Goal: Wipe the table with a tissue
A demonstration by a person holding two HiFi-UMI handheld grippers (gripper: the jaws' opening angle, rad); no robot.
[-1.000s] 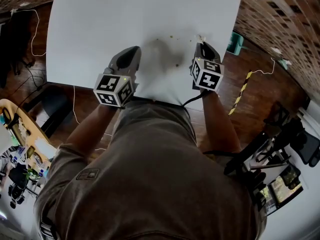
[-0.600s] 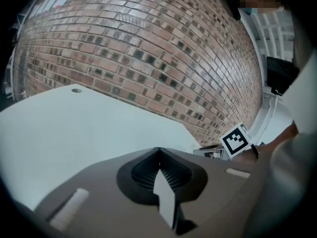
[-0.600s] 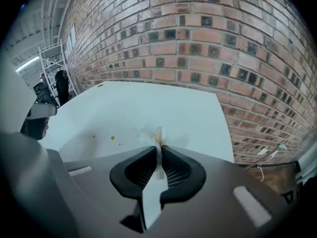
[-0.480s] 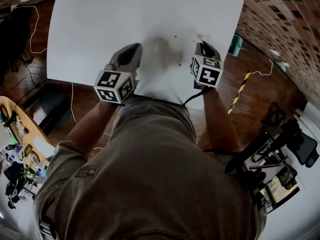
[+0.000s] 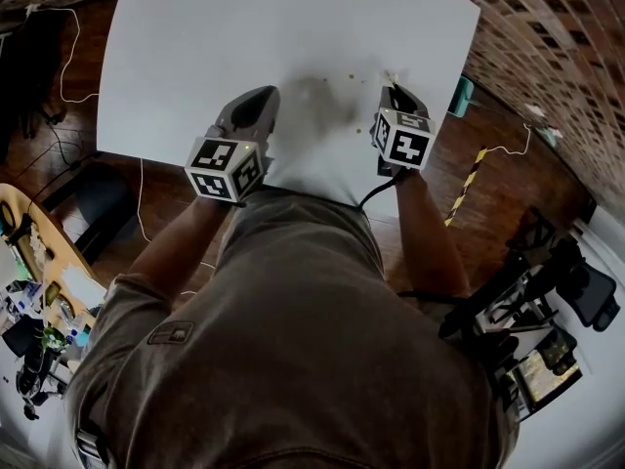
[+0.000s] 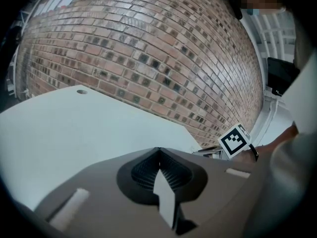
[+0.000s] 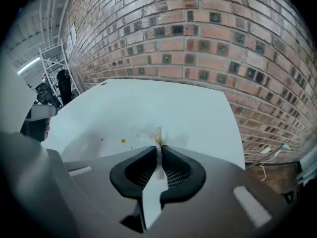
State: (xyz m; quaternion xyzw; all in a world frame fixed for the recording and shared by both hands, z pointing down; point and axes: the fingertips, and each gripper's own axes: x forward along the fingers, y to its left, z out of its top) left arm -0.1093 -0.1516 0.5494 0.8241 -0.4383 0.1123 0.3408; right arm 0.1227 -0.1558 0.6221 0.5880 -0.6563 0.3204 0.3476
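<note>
Right gripper view: right hand-held gripper (image 7: pixel 159 150) pinches the tissue (image 7: pixel 157 134), specks (image 7: pixel 123 141) beside it unwiped; left hand-held gripper (image 6: pixel 158 152) closed, empty.

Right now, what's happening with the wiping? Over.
Left tool shut, empty. Right tool shut on tissue. Yellow spots on table, nothing blocking.

Table (image 5: pixel 195 47): white rectangular top, plain matte surface, standing on a dark wooden floor (image 5: pixel 469 164). Lying on it: a few small yellow-brown specks (image 7: pixel 123 141), right of centre toward the near edge. Fitted: one small round grommet (image 6: pixel 81 90) near a far corner.
</note>
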